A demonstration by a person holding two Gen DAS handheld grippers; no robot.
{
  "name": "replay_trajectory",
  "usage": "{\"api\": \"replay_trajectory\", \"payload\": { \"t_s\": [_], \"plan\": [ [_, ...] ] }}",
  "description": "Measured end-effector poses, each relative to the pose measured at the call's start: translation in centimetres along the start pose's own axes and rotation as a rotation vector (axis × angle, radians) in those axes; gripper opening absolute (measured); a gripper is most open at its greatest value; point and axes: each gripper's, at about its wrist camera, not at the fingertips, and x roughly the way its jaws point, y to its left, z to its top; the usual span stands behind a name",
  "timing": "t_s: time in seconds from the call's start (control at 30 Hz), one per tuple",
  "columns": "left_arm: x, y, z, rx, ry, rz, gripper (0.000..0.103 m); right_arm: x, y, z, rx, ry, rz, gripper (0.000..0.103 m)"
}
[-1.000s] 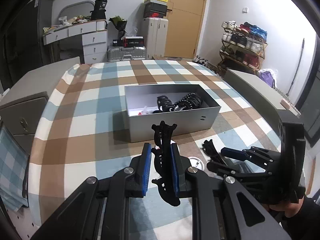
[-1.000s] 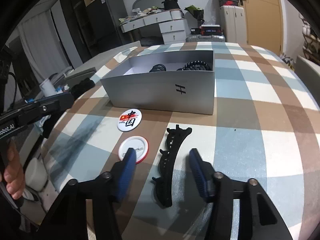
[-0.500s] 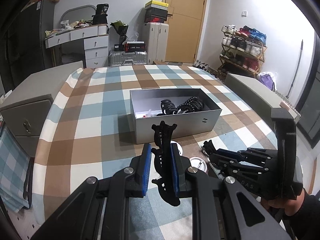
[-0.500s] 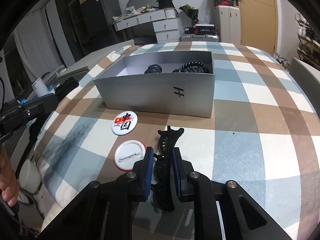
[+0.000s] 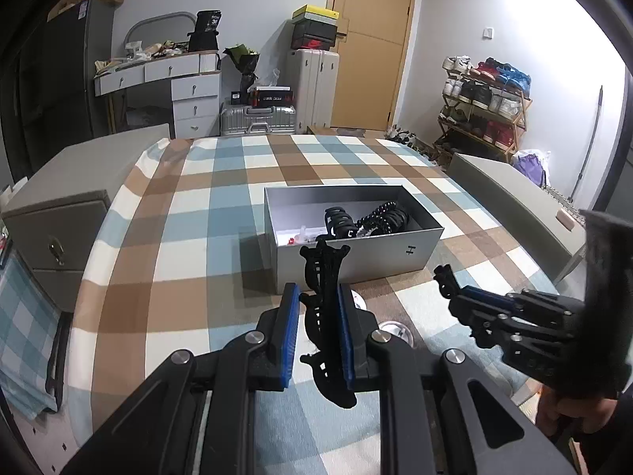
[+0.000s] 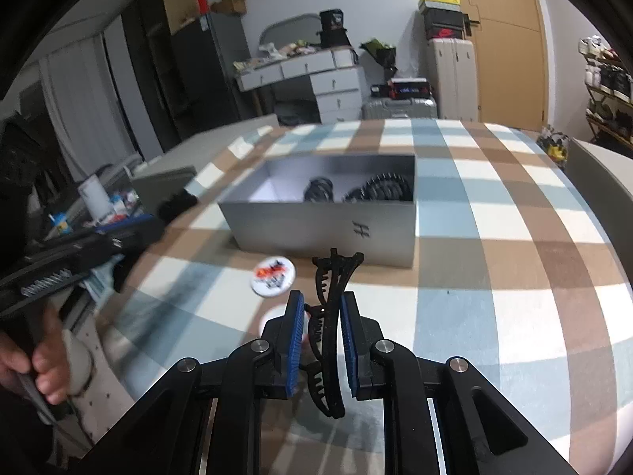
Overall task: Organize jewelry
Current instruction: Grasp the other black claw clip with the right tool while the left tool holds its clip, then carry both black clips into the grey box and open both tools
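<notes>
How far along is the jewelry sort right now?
Done: a black claw clip and a beaded bracelet lie in the silver box. In hand: each claw holds a black hair clip, left, right. Left: those two clips and two badges on the table.

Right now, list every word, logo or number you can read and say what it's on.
"H": a logo on the grey box's front wall.
"30": seemingly, on the black box atop the desk; unsure.
Round badge: red and black print, blurred.
Suitcase-top box: text too small.
</notes>
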Motion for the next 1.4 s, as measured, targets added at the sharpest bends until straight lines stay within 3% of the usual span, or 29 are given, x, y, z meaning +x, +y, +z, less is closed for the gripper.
{"api": "replay_trajectory", "payload": {
  "t_s": [0.33,0.67,1.0,1.4],
  "plan": [
    [1.3,0.3,1.9,-0.004,-0.013,0.009,0.014,-1.5,-0.2,2.8,0.015,-0.089,0.078,0.018],
    [2.9,0.2,4.8,-0.005,-0.041,-0.015,0.014,0.1,-1.3,7.3,0.006,-0.153,0.142,0.018],
    [5.7,-0.4,7.0,-0.006,-0.017,-0.064,0.014,3.4,-1.4,10.6,-0.037,-0.156,0.207,0.018],
    [8.0,-0.2,7.4,-0.01,0.023,-0.081,0.013,6.7,-2.5,10.9,-0.029,-0.117,0.224,0.018]
  ]
}}
